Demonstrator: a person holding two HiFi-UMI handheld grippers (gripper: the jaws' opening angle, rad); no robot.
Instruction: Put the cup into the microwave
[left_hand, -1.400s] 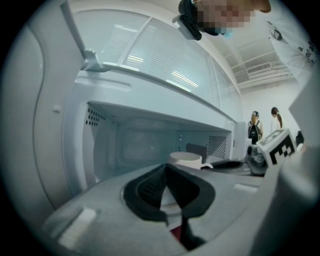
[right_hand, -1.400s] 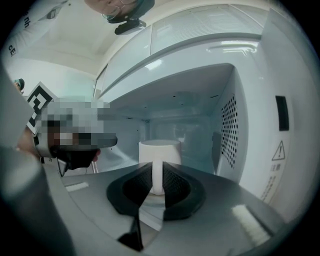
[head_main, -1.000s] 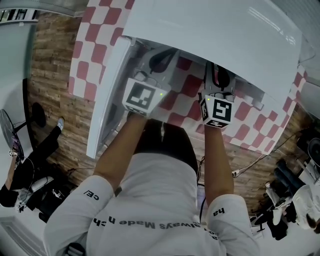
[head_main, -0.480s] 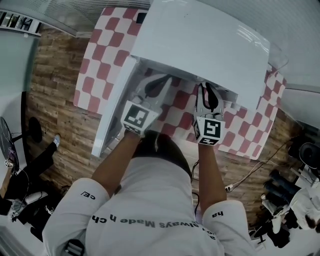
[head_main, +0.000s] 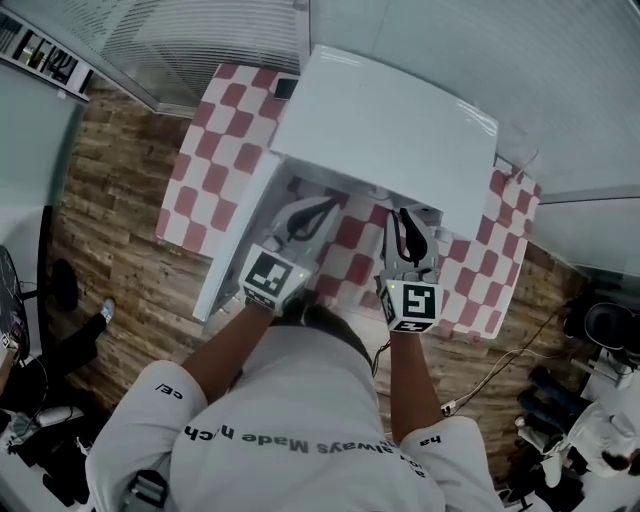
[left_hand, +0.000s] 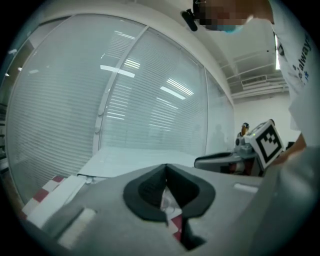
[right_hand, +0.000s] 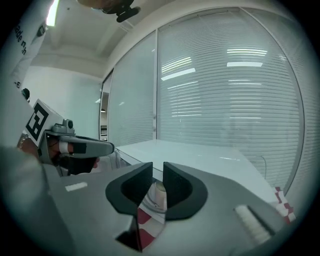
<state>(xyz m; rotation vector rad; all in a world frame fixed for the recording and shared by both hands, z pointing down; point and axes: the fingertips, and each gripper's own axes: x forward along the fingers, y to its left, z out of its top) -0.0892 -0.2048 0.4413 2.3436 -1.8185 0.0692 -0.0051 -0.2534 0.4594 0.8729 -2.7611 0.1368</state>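
Blinds (right_hand: 225, 85) wall the room. Checked cloth (head_main: 215, 170) lies under the white microwave (head_main: 390, 130), whose door (head_main: 235, 240) stands open at my left. My right gripper (right_hand: 157, 172) is empty, its jaws a narrow slot apart. The cup (right_hand: 157, 192) shows through the slot, just ahead and lower; I cannot tell whether it is inside the microwave. My left gripper (left_hand: 165, 172) is pinched together at the tips, holding nothing.

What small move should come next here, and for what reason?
Probably bring the left gripper to the open door and begin swinging it shut. Neither gripper holds anything: its jaws are together, and the right gripper has its jaws slightly apart. The cup shows beyond them, seemingly inside the microwave, though that is not certain.
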